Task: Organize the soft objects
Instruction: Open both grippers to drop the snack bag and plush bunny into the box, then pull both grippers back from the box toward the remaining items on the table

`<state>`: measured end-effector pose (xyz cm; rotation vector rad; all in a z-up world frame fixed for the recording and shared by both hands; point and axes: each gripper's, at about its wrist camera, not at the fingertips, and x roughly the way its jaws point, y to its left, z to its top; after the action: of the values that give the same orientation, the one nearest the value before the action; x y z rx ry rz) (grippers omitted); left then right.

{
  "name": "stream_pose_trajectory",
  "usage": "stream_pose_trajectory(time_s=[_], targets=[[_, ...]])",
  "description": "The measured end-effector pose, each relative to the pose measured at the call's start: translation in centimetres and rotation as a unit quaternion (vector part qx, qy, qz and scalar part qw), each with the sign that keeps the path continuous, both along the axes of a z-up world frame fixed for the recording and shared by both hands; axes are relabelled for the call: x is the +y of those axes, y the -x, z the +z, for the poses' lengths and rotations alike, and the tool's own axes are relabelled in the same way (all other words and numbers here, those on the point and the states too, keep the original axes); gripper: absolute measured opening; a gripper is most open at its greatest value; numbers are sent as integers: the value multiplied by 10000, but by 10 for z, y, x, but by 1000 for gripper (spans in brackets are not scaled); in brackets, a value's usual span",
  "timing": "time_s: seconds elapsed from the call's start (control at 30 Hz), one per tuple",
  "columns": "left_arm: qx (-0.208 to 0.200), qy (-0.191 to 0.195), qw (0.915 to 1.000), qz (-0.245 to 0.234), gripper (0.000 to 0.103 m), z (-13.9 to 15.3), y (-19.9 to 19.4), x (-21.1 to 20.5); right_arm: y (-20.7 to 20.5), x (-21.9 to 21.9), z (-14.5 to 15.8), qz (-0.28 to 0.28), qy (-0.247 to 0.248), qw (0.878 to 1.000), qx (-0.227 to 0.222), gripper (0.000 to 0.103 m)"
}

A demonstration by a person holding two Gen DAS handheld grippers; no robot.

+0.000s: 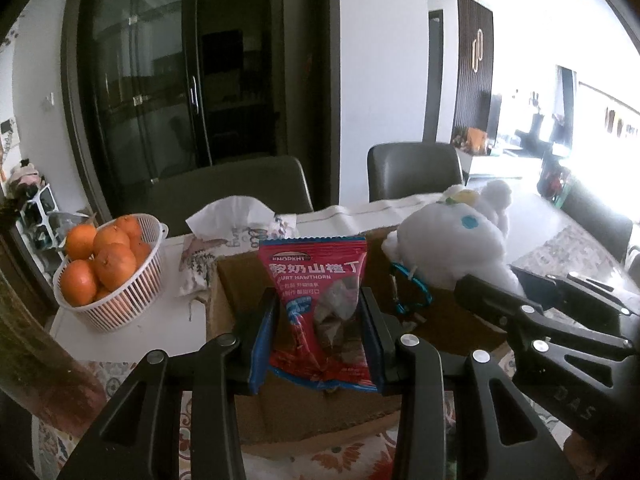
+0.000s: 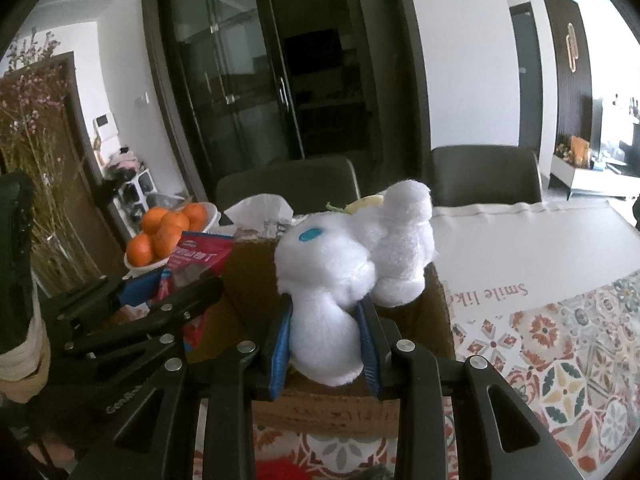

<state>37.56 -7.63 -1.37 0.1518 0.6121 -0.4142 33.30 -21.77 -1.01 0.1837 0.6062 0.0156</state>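
Plush toy (image 2: 340, 276), white with a blue eye patch and a teal carabiner clip (image 1: 414, 288) on it, hung over the open cardboard box (image 2: 332, 408) that stood on the patterned worktop (image 2: 568, 360), its lower body pinched between the blue-padded fingers (image 2: 280, 344) of the right gripper (image 2: 325, 344). Those fingers were drawn in close, pressing the fur on both sides. At about nine o'clock from the toy, the left gripper (image 1: 319, 320) held a red snack packet (image 1: 320, 300) upright above the same box, its fingers (image 1: 262, 340) narrowed onto the packet's two edges. The packet read "URT NAWTHORN" under Chinese characters, with a small brand strip that seemed to read "HNOPKHT". How much already lay inside the box could not be made out.

At ten o'clock from the box stood a white slatted basket (image 1: 132, 300) heaped with oranges (image 1: 106, 264); just behind the box, at twelve o'clock, a fabric tissue pouch (image 1: 224, 240) had a tissue standing out of it. The cloth on the worktop at three o'clock carried the words "Smile lik" (image 2: 490, 298), seen upside down. Both grippers angled downward toward the box, side by side, the left one's black arms showing at the left of the right wrist view.
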Motion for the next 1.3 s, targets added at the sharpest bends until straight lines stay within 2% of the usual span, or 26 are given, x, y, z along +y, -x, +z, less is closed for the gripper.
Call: stream_pose_trajectory(time_s=[0.1, 0.17, 0.33, 0.63, 1.1, 1.3], targets=[[199, -51, 9998, 10, 44, -5, -7, -2, -5, -3, -3, 66, -136, 9998, 150, 41], [312, -14, 9995, 23, 45, -8, -10, 0, -5, -4, -2, 38, -154, 9998, 131, 55], [253, 18, 9996, 148, 56, -6, -5, 6, 6, 1, 8, -126, 120, 9998, -71, 63], [217, -161, 9987, 422, 60, 9, 16, 16, 21, -1, 19, -307, 146, 9994, 41, 63], [341, -305, 9980, 431, 61, 27, 65, 26, 64, 6, 33, -278, 188, 9994, 110, 63], [398, -414, 9978, 344, 62, 27, 81, 25, 76, 2, 34, -315, 245, 9988, 288, 63]])
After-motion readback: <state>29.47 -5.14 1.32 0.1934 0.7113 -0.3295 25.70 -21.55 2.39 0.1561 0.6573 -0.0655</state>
